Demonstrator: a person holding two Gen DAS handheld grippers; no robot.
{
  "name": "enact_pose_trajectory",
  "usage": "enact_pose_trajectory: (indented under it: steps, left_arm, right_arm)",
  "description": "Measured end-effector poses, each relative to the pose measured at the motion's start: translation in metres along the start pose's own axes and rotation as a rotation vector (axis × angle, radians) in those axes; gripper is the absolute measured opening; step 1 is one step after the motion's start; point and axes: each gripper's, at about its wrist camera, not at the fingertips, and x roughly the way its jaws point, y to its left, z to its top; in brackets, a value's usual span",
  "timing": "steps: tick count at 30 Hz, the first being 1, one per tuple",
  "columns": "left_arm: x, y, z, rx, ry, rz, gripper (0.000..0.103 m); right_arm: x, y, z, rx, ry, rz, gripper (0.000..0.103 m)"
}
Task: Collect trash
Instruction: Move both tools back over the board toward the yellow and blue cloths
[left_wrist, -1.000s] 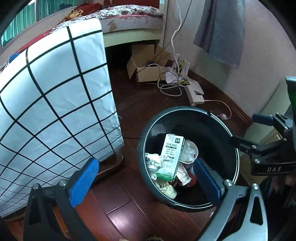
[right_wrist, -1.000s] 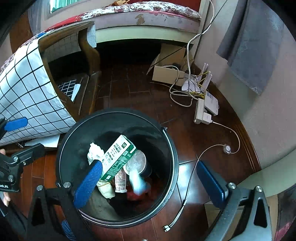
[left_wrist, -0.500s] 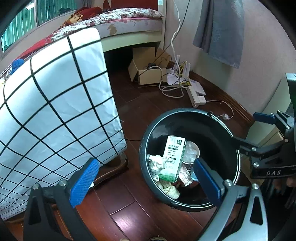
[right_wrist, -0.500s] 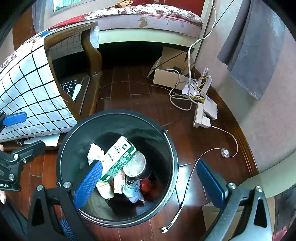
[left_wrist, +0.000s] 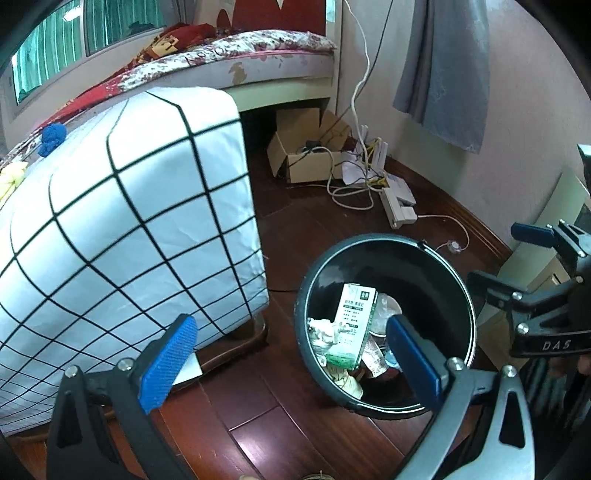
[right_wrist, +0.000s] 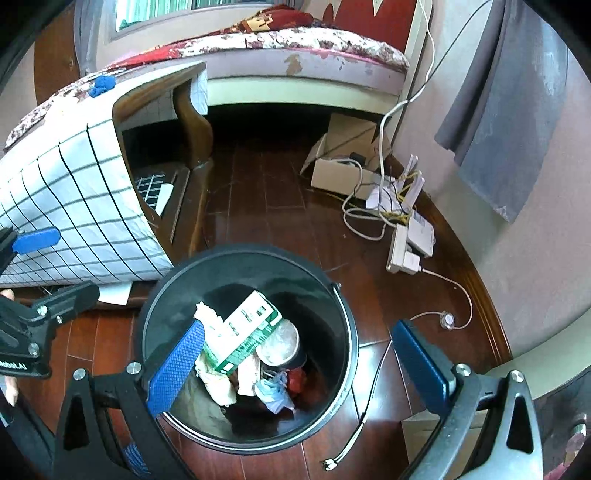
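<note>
Round black plastic bin (right_wrist: 340, 295) mouth open from above; grid-patterned white cloth (left_wrist: 129, 236) crowds its left, white tangled cables (right_wrist: 373, 206) clutter floor beyond.

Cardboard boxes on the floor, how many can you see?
1: an open cardboard box sits on the wooden floor by the foot of the bed, cables running into it. More may be hidden in the dark space under the bed.
</note>
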Motion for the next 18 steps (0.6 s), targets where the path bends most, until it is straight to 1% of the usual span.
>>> enact_pose_trajectory:
  steps: [5,7,13,18]
  left_arm:
    - [-0.014,0.009,0.002,-0.022,-0.011,0.014,0.102]
    - [-0.022,0.013,0.003,-0.026,-0.011,0.03,0.102]
    - [-0.048,0.032,0.01,-0.06,-0.048,0.072,0.102]
    - [-0.074,0.056,0.022,-0.101,-0.106,0.116,0.102]
  right_arm:
    - [-0.015,0.012,0.011,-0.018,-0.036,0.013,0.102]
    - [-0.021,0.015,0.015,-0.026,-0.053,0.018,0.102]
    - [-0.039,0.028,0.032,-0.027,-0.097,0.032,0.102]
    - [-0.058,0.039,0.054,-0.02,-0.146,0.044,0.102]
